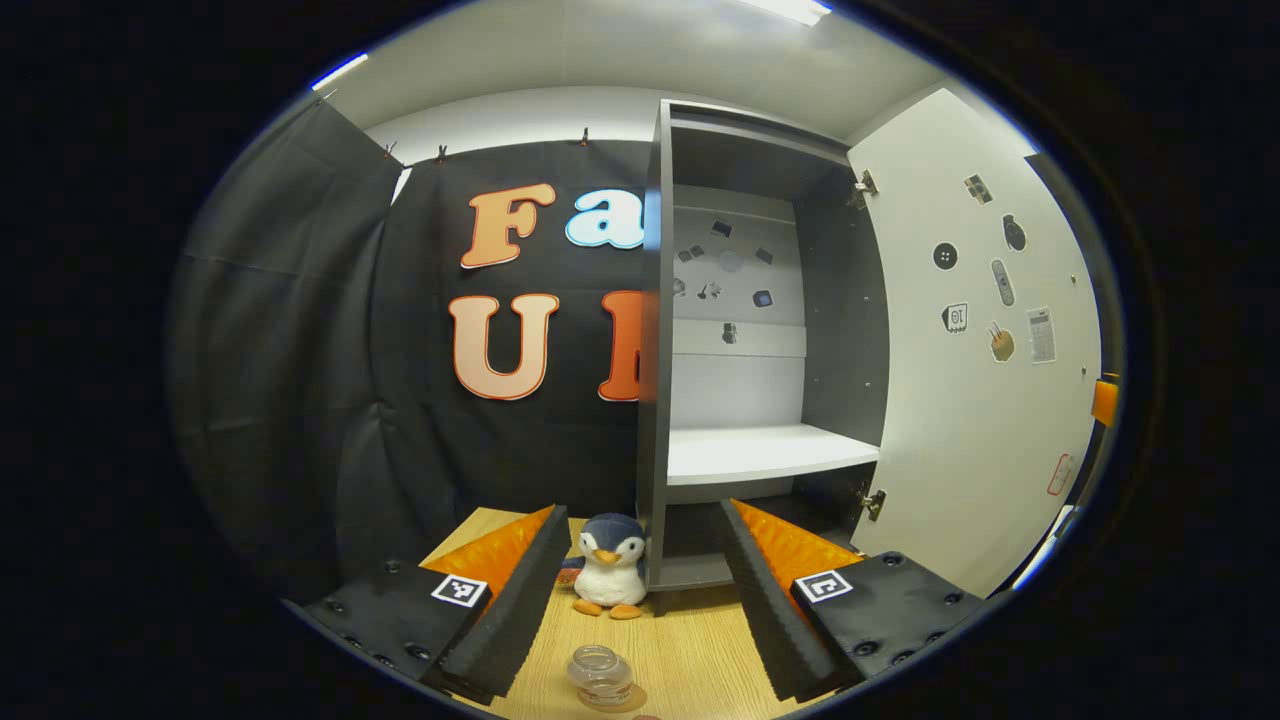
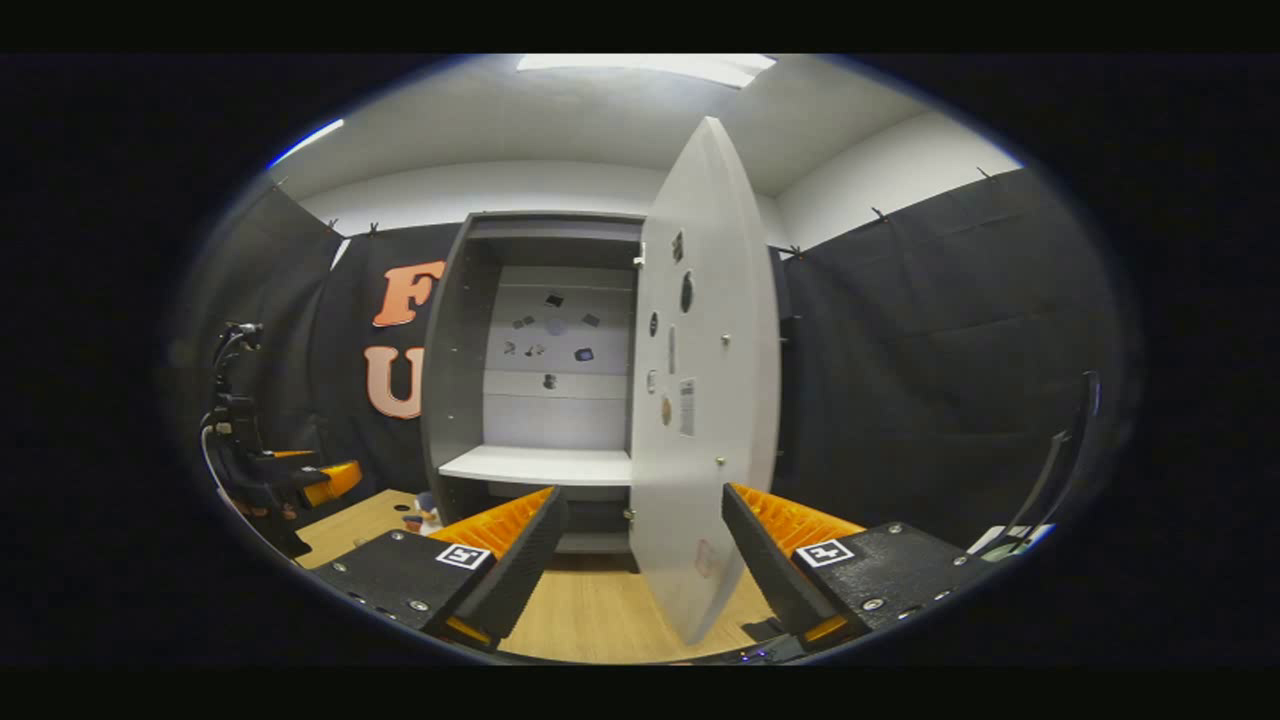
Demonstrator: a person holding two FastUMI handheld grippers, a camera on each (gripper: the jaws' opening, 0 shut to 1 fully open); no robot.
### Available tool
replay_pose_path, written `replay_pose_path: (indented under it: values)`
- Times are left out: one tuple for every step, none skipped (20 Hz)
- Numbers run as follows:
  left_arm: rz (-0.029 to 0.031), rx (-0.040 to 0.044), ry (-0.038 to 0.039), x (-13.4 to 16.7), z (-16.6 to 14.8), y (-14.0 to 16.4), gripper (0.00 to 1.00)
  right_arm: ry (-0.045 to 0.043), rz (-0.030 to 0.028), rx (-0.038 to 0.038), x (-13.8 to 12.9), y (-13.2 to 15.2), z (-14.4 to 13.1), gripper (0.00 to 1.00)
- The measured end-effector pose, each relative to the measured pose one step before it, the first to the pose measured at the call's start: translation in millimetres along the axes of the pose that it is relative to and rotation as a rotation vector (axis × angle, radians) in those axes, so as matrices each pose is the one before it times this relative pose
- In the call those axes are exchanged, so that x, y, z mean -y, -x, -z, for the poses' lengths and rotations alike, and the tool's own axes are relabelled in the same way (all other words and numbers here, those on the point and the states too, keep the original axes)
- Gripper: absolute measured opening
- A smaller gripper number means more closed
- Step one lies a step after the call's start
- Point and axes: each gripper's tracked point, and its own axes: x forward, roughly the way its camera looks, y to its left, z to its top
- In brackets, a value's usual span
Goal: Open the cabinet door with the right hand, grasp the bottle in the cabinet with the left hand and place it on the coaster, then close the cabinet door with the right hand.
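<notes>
On the counter (image 1: 690,640) the bottle (image 1: 600,676) stands low between the left claw (image 1: 640,600) fingers, jaws spread wide, nothing gripped; brownish disc under it looks like the coaster (image 1: 628,700), mostly cut off, can't confirm. Cabinet (image 1: 655,350) shelf (image 1: 760,452) is bare, so placing step looks done; closing step is in hand. Cabinet door (image 2: 705,400) stands swung out, its free edge sitting between the right claw (image 2: 640,560) fingers, which are spread apart, touching it or not I can't tell. Next move calls for right claw to push the door leftward toward the frame until flush. Toy penguin (image 1: 610,578) sits just beside the cabinet's left wall, outside door's sweep. Left claw should stay low and back, clear of the opening; open counter in front.
</notes>
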Motion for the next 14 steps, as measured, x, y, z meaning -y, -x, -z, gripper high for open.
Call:
replay_pose_path:
  values:
    - [-0.00465,0.00445,0.00118,1.58,-3.05,1.0,0.96,0.01257,0.01871,-0.00135,13.97,0.98,-1.88,0.95]
    - [-0.00632,0.0031,-0.00084,0.76,-2.12,0.62,0.96,0.01165,0.01855,0.0023,11.89,2.07,-0.85,0.95]
    - [-0.00574,0.00178,-0.00389,1.97,-4.7,3.25,0.96,0.01089,0.01952,-0.00597,11.89,-0.78,1.3,0.95]
    - [-0.00755,0.00481,-0.00422,0.99,-4.32,3.14,0.96,0.00961,0.01962,-0.01159,11.76,-1.07,2.51,0.95]
    - [-0.00662,0.00304,-0.00338,0.75,-1.51,3.1,0.96,0.00796,0.01687,-0.01438,11.58,-1.48,3.47,0.95]
    - [-0.00798,0.00449,-0.00001,0.77,-1.9,2.67,0.96,0.00686,0.00878,-0.01254,9.05,-1.13,2.93,0.95]
    - [-0.00796,0.00313,0.00306,1.25,-0.74,2.9,0.96,0.00735,0.00977,-0.01605,9.6,-2.09,1.99,0.93]
    - [-0.00622,-0.00428,0.00253,0.68,-1.0,3.74,0.96,0.01018,0.00637,-0.01253,6.82,-1.66,2.91,0.95]
    - [-0.00576,-0.00189,0.00331,0.43,-0.01,3.81,0.96,0.0128,0.00915,-0.0116,6.73,-2.76,2.0,0.95]
    - [-0.00342,0.00134,0.00396,0.26,-1.25,1.78,0.96,0.0108,0.01323,-0.00836,6.69,-2.59,1.87,0.95]
    - [-0.00048,0.00188,0.00076,0.52,-1.46,2.03,0.96,0.00817,0.00495,-0.0095,3.05,-3.95,1.77,0.95]
    - [-0.00027,0.00177,-0.00508,-0.46,-1.21,-0.34,0.96,0.00247,-0.00243,-0.00439,-1.12,-5.16,1.85,0.95]
    - [0.00384,0.00164,-0.00784,0.72,-0.21,-0.56,0.96,-0.00619,-0.01676,-0.00192,-6.66,-4.5,-1.41,0.94]
    - [0.00367,-0.00107,-0.00932,-0.1,-0.38,-2.47,0.96,-0.0061,-0.01011,-0.00009,-5.62,-0.84,-1.11,0.93]
